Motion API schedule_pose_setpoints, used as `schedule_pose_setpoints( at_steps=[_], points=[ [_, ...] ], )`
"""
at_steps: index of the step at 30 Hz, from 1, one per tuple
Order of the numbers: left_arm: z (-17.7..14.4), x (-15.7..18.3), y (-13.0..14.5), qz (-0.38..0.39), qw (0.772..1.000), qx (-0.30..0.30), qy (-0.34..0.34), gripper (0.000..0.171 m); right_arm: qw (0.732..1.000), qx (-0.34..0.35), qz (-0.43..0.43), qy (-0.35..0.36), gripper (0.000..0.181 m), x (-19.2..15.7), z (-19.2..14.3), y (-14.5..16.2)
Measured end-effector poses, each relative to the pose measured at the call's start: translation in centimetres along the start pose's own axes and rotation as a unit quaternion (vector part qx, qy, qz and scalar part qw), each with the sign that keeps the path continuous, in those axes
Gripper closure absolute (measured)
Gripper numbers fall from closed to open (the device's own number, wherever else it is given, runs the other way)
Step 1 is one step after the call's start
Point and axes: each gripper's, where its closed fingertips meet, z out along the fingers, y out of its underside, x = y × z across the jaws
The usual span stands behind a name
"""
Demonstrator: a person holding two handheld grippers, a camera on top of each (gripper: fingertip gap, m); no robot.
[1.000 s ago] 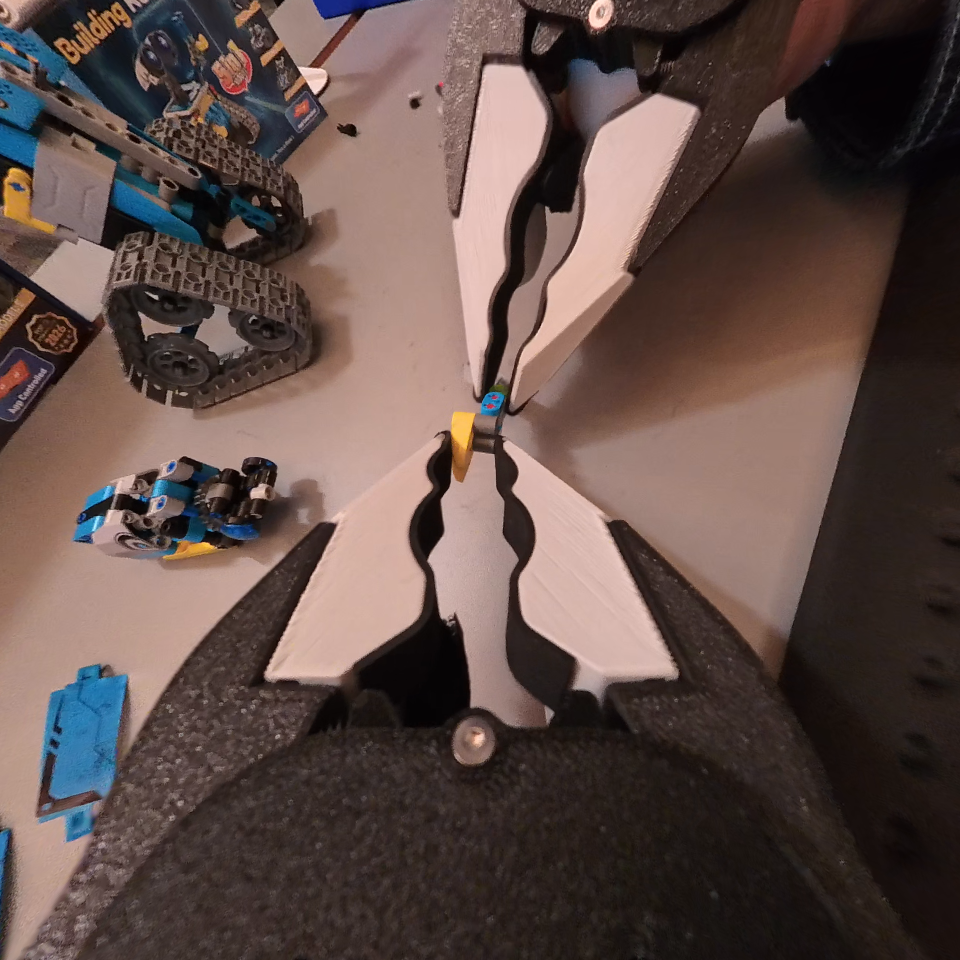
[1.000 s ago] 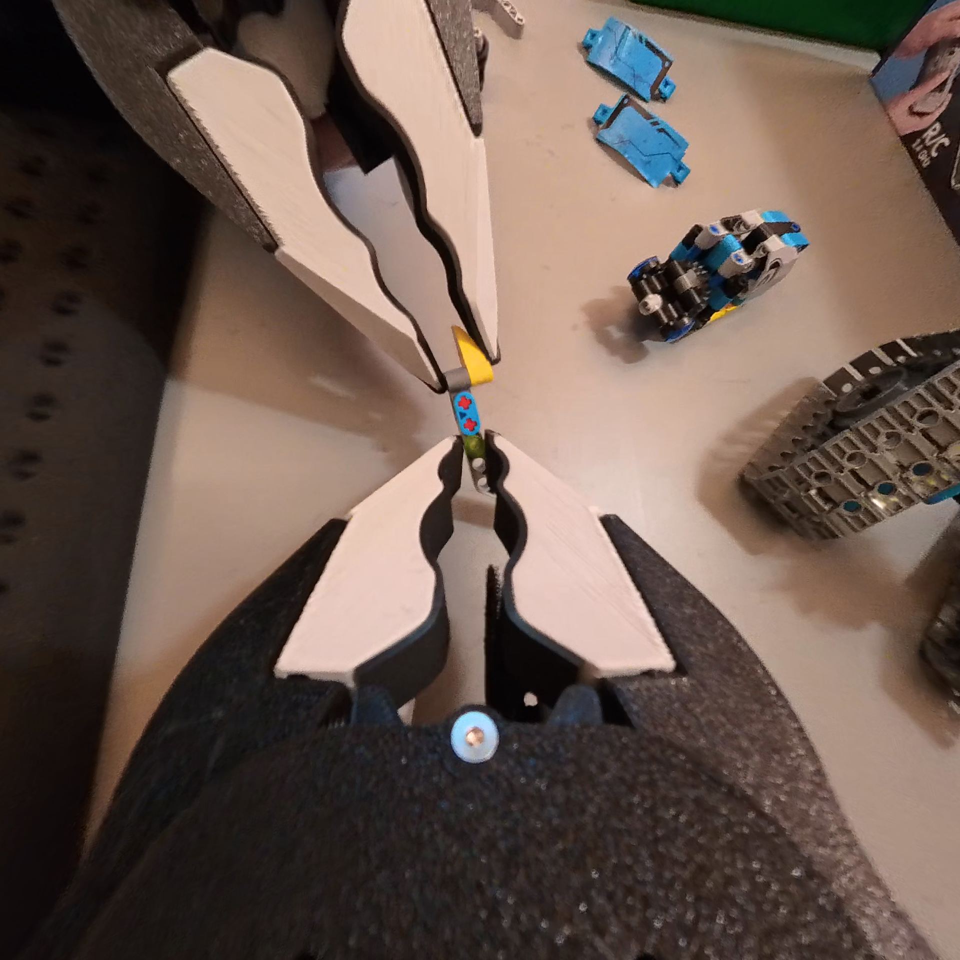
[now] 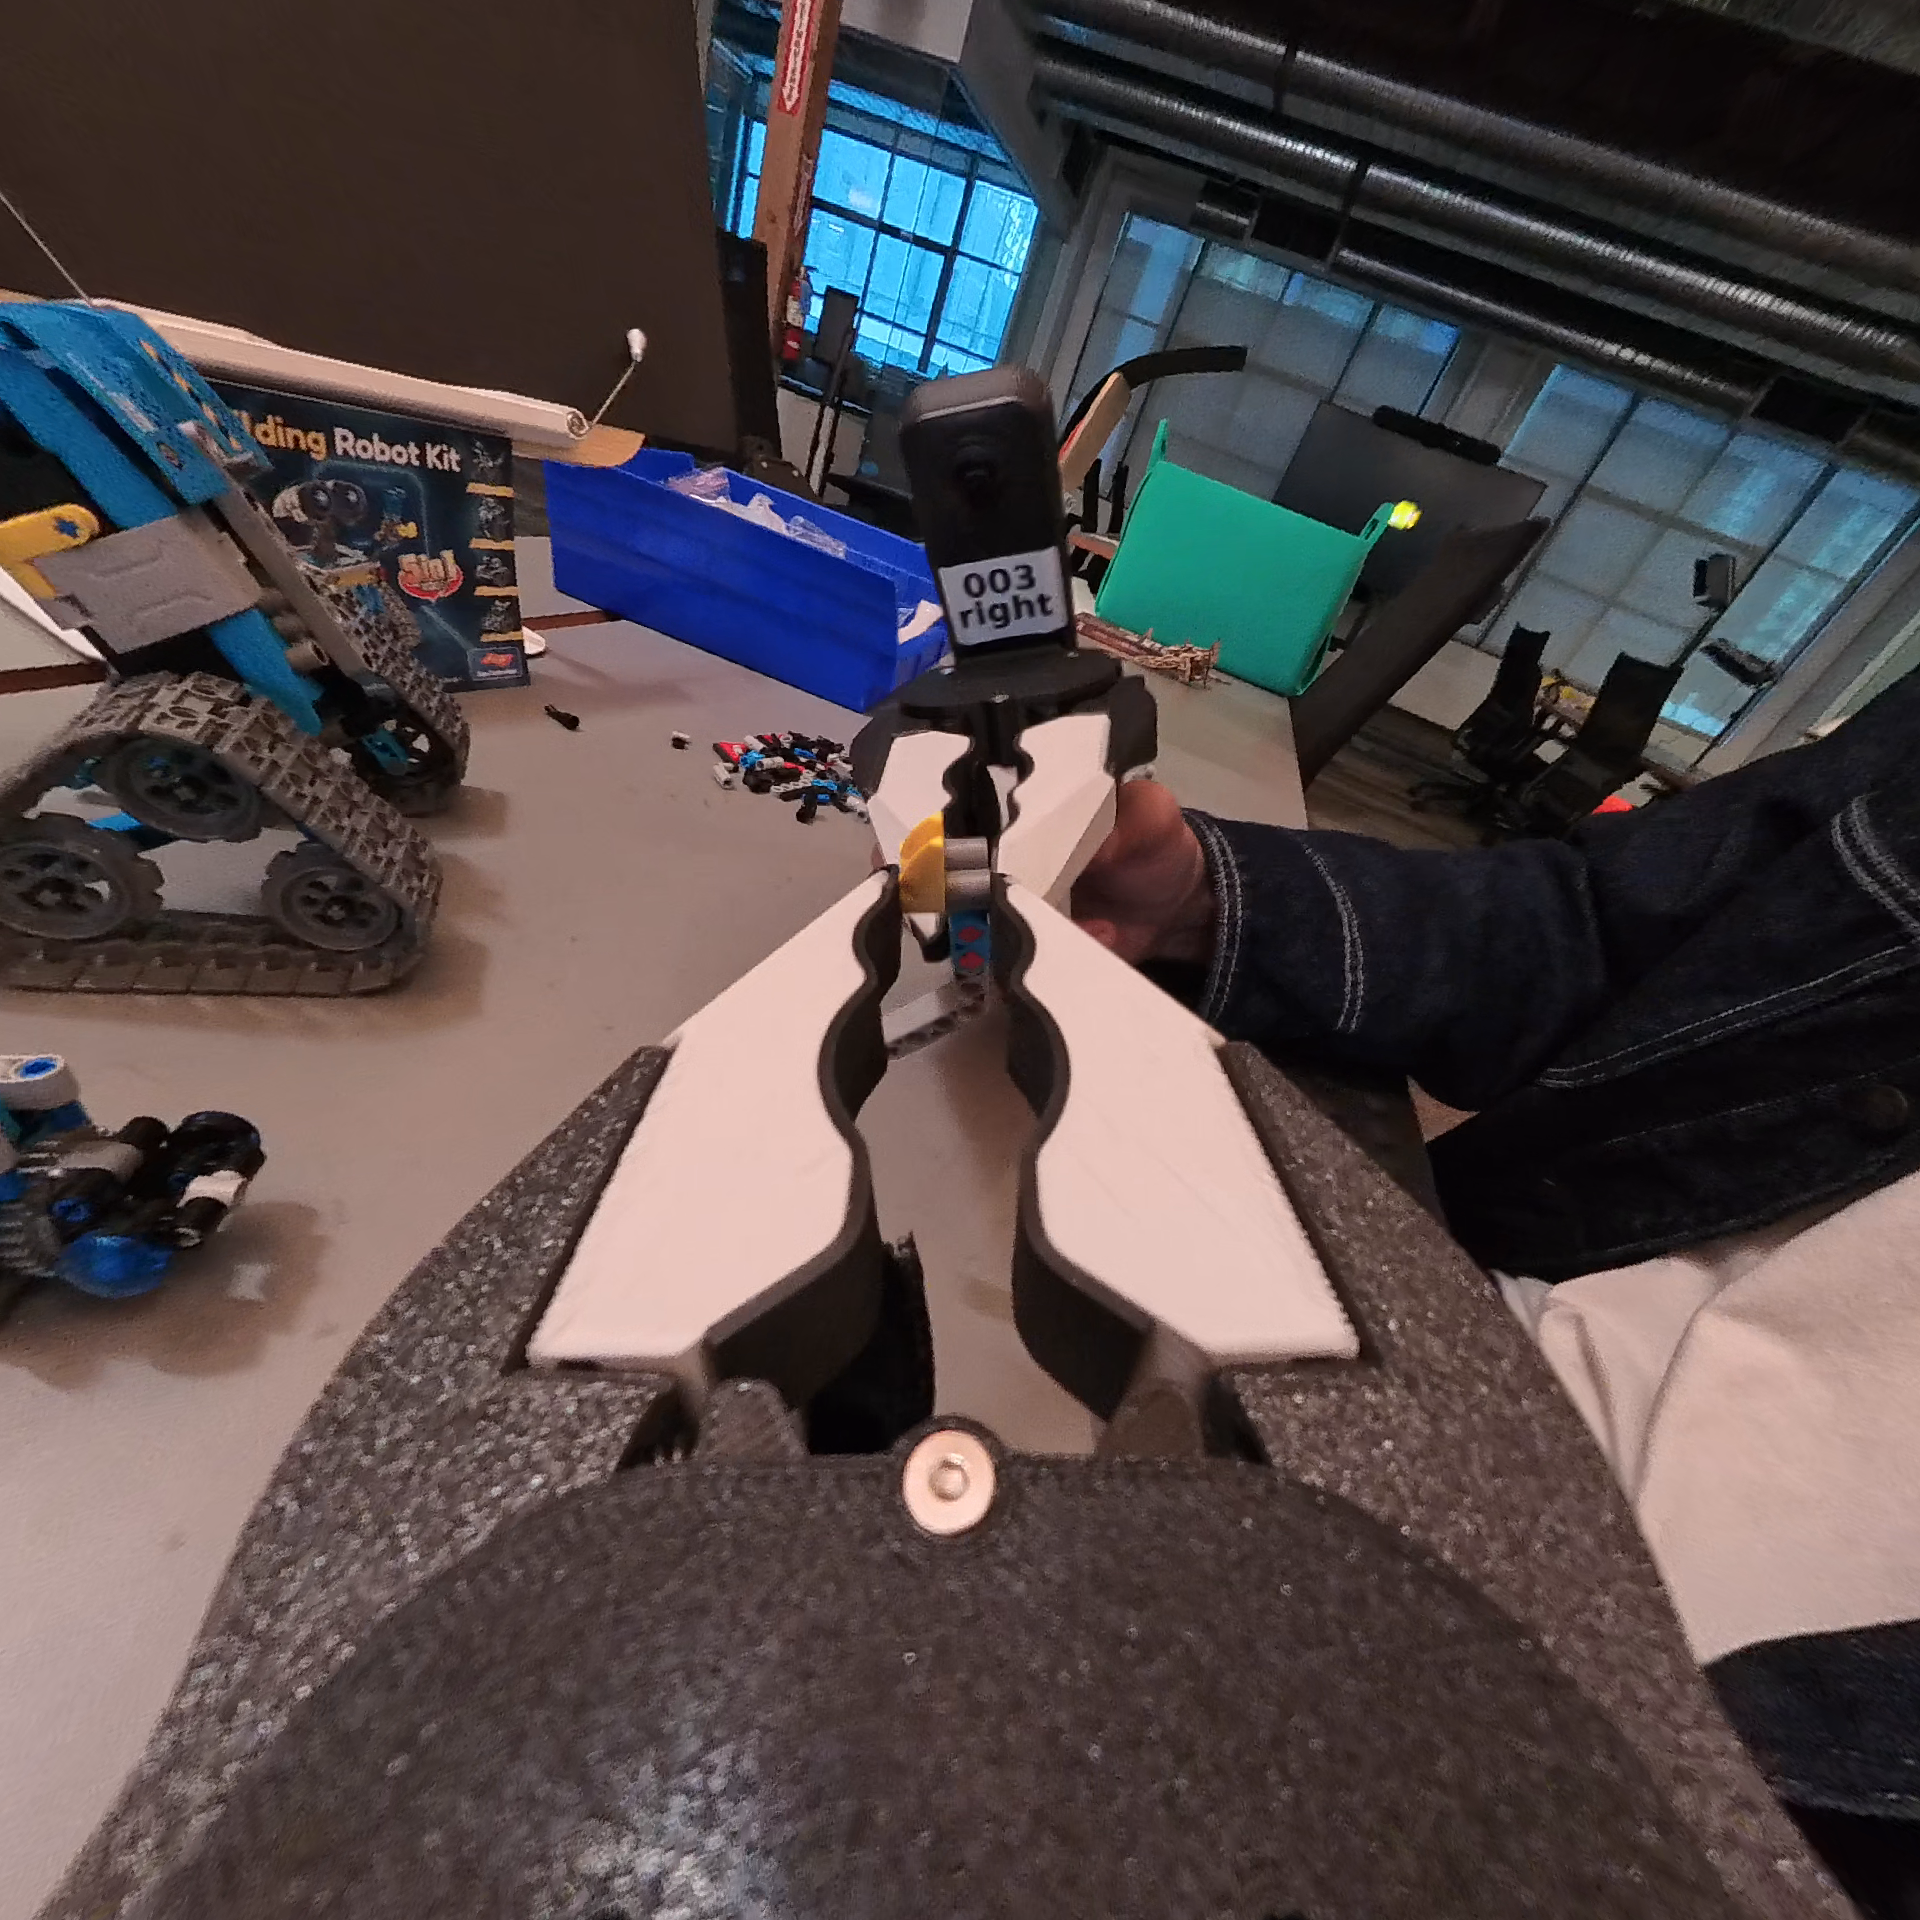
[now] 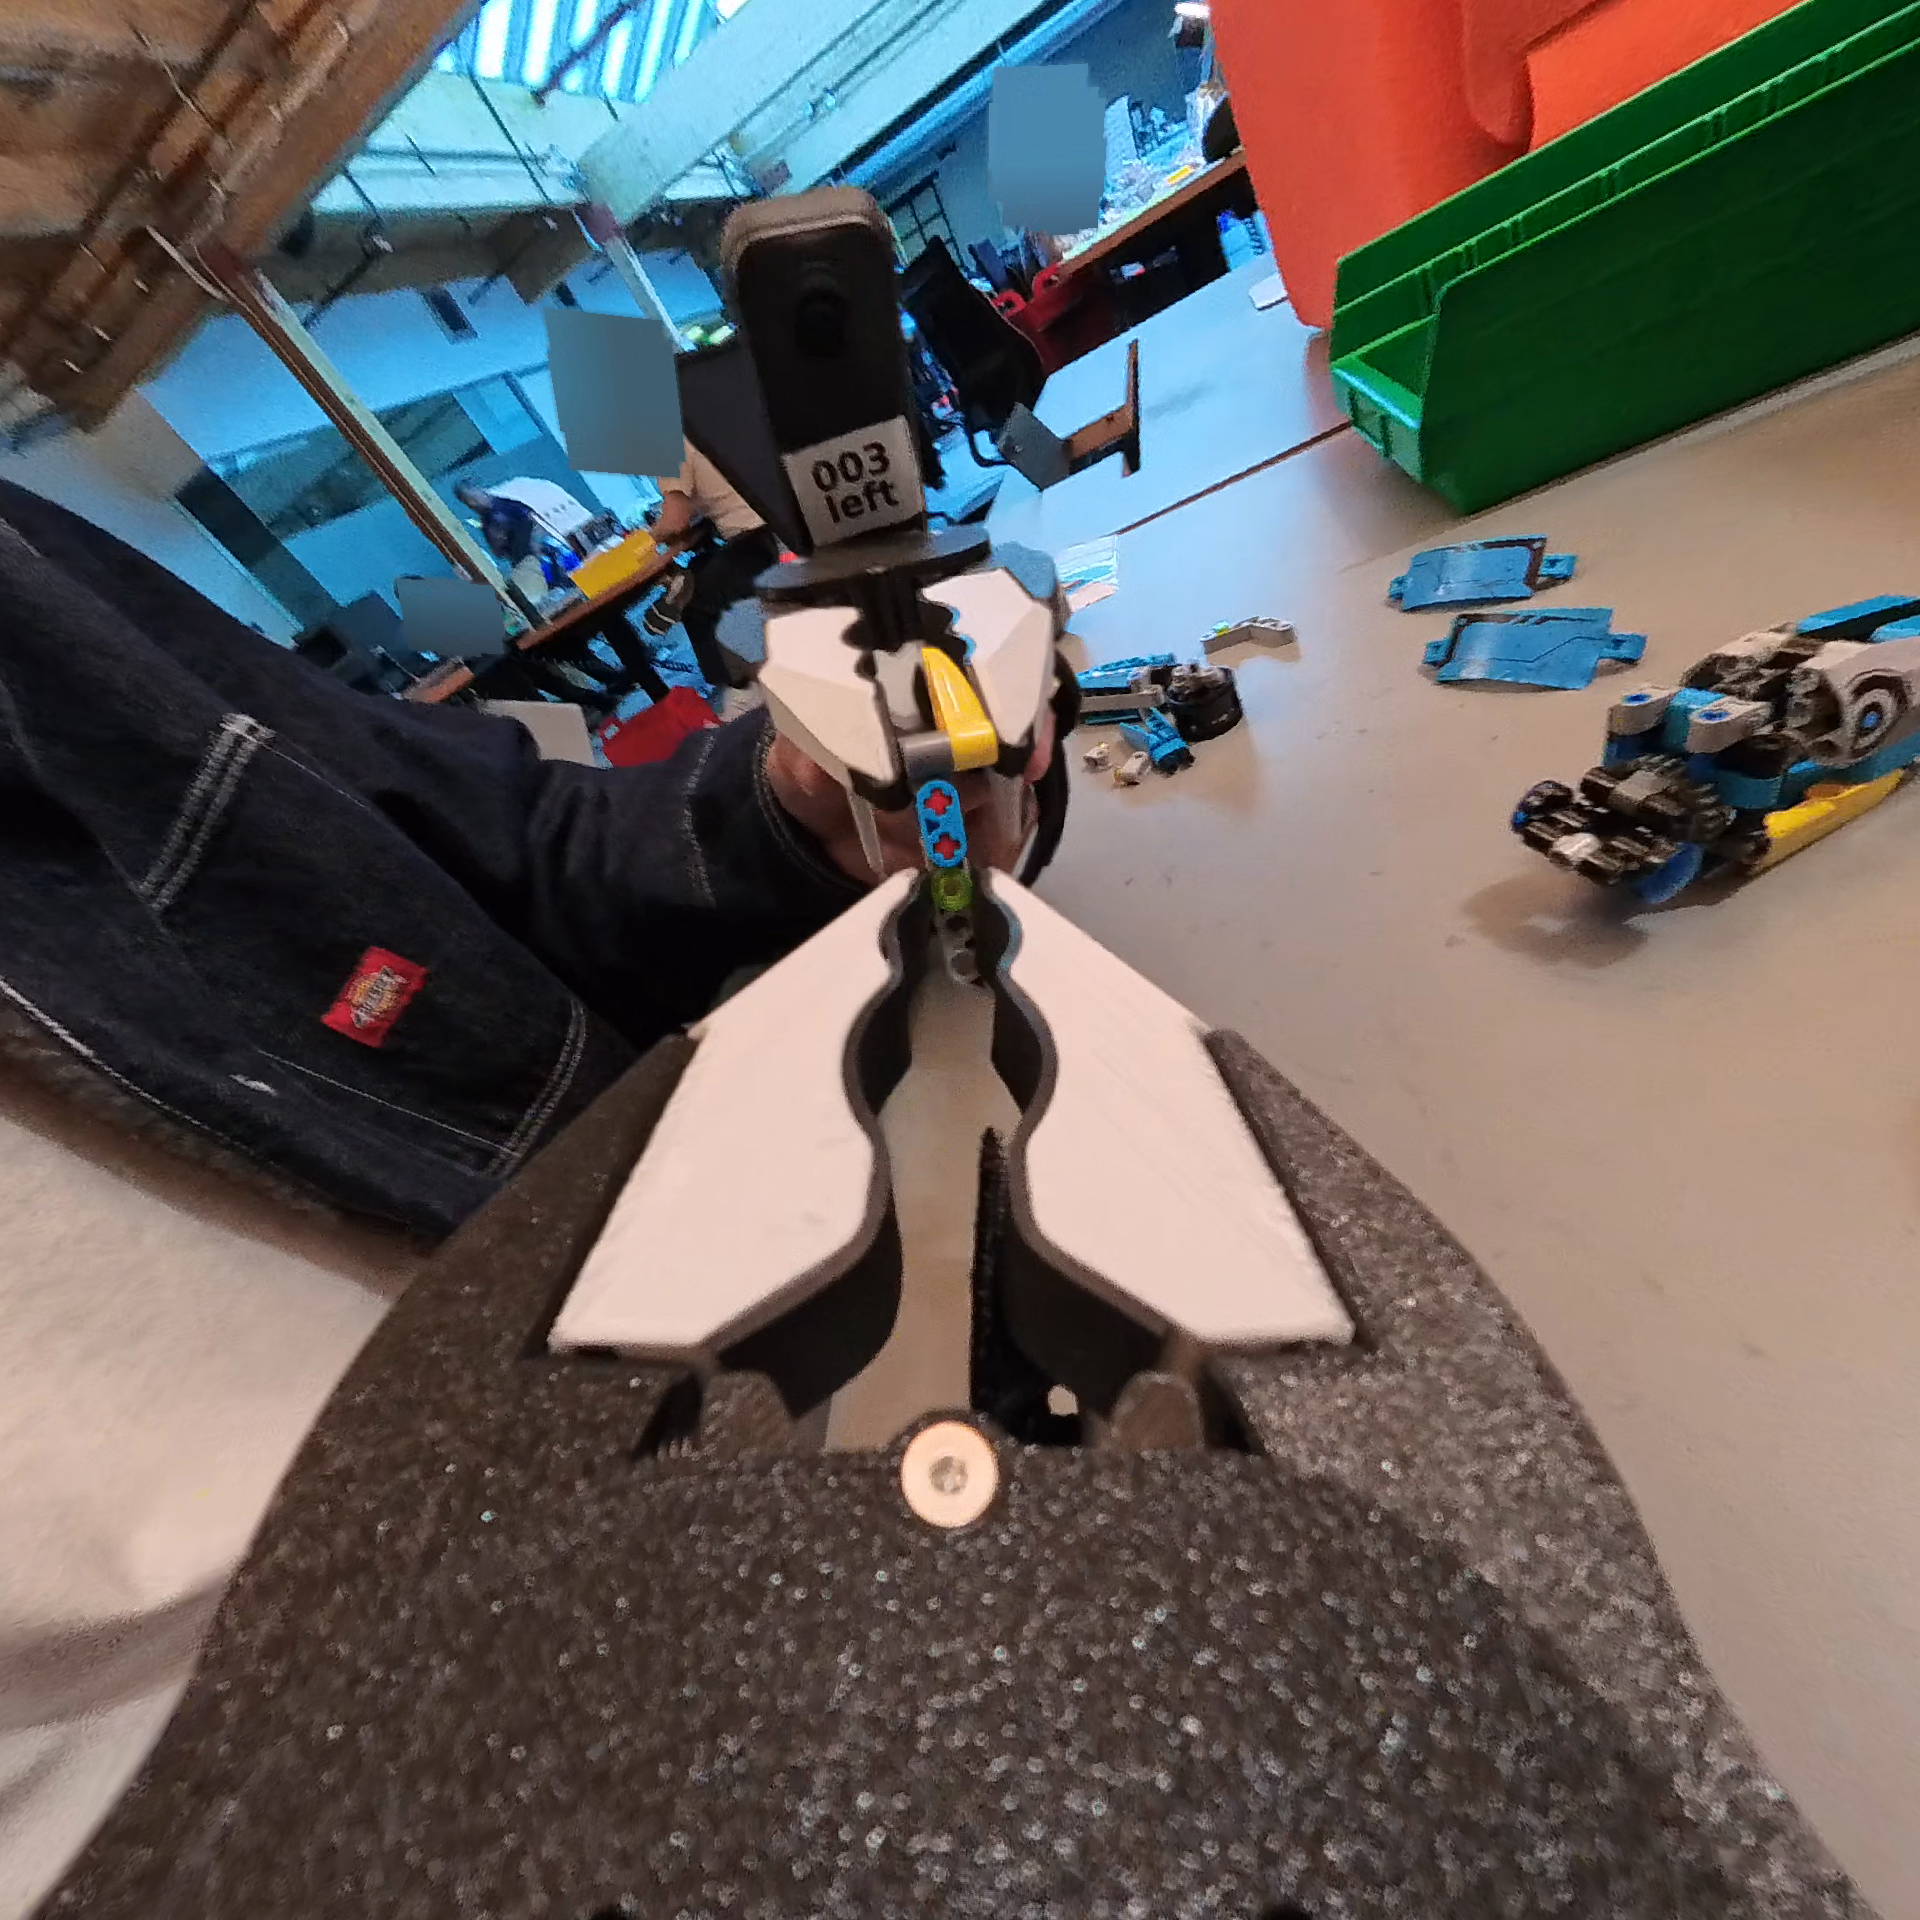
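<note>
Above the grey worktop [image 4: 1351,1039], two grippers pinch one small brick assembly [image 4: 943,821]: left gripper [image 3: 940,883], right gripper [image 4: 951,894]. Two blue panels [image 4: 1481,574] lie far right.

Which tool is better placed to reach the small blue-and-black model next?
Left, probably. The blue-and-black model lies close beside the left tool; from the right tool it sits farther off. Both are shut on the brick assembly.

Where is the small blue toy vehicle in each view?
Left wrist view: the small blue toy vehicle sits at the left edge, on the grey table.
Right wrist view: it lies at the right edge.
Shared landmark: the yellow piece between the tools.
</note>
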Motion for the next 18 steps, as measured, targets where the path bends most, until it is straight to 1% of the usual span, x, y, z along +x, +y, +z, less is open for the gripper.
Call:
schedule_pose_setpoints(
  at_steps=[2, 3, 4, 5, 6, 7, 8, 10, 12, 13, 15, 16, 18],
  points=[
    [0.1, -0.2, 0.3, 0.056, 0.998, -0.014, -0.031, 0.156, 0.999, -0.006, -0.022, 0.027, 0.175, 0.5, -0.4, 0.0],
    [0.2, -0.5, 0.6, 0.101, 0.993, -0.026, -0.058, 0.156, 0.999, -0.005, -0.023, 0.036, 0.171, 0.8, -0.8, -0.2],
    [0.2, -1.1, 1.1, 0.156, 0.982, -0.046, -0.095, 0.156, 0.999, -0.001, -0.014, 0.037, 0.164, 1.1, -1.2, -0.4],
    [0.2, -1.9, 1.7, 0.210, 0.966, -0.071, -0.132, 0.156, 0.999, 0.008, -0.003, 0.034, 0.156, 1.2, -1.5, -0.8],
    [0.3, -2.4, 2.4, 0.252, 0.950, -0.096, -0.155, 0.156, 0.999, 0.020, 0.002, 0.035, 0.151, 1.3, -1.7, -1.2],
    [0.5, -2.5, 3.1, 0.279, 0.939, -0.116, -0.164, 0.156, 0.999, 0.023, -0.007, 0.041, 0.148, 1.4, -1.8, -1.3],
    [0.9, -2.3, 3.5, 0.293, 0.934, -0.127, -0.161, 0.156, 0.998, 0.013, -0.029, 0.054, 0.147, 1.5, -1.6, -1.0],
    [1.3, -1.7, 4.1, 0.290, 0.937, -0.136, -0.142, 0.156, 0.993, -0.027, -0.086, 0.079, 0.147, 1.6, -0.9, 0.2],
    [1.4, -1.4, 4.5, 0.274, 0.943, -0.143, -0.125, 0.156, 0.987, -0.068, -0.112, 0.089, 0.148, 1.8, -0.3, 1.5],
    [1.4, -1.1, 4.8, 0.261, 0.948, -0.146, -0.114, 0.157, 0.988, -0.069, -0.114, 0.080, 0.153, 1.6, -0.2, 1.7],
    [1.5, -0.7, 5.0, 0.240, 0.955, -0.147, -0.095, 0.157, 0.987, -0.068, -0.131, 0.067, 0.155, 1.1, -0.1, 1.7],
    [1.6, -0.4, 5.2, 0.231, 0.958, -0.151, -0.082, 0.157, 0.985, -0.066, -0.146, 0.058, 0.162, 0.6, -0.1, 1.7],
    [1.7, -0.2, 5.8, 0.229, 0.957, -0.165, -0.072, 0.156, 0.982, -0.069, -0.162, 0.065, 0.165, 0.6, 0.2, 1.9]
  ],
)
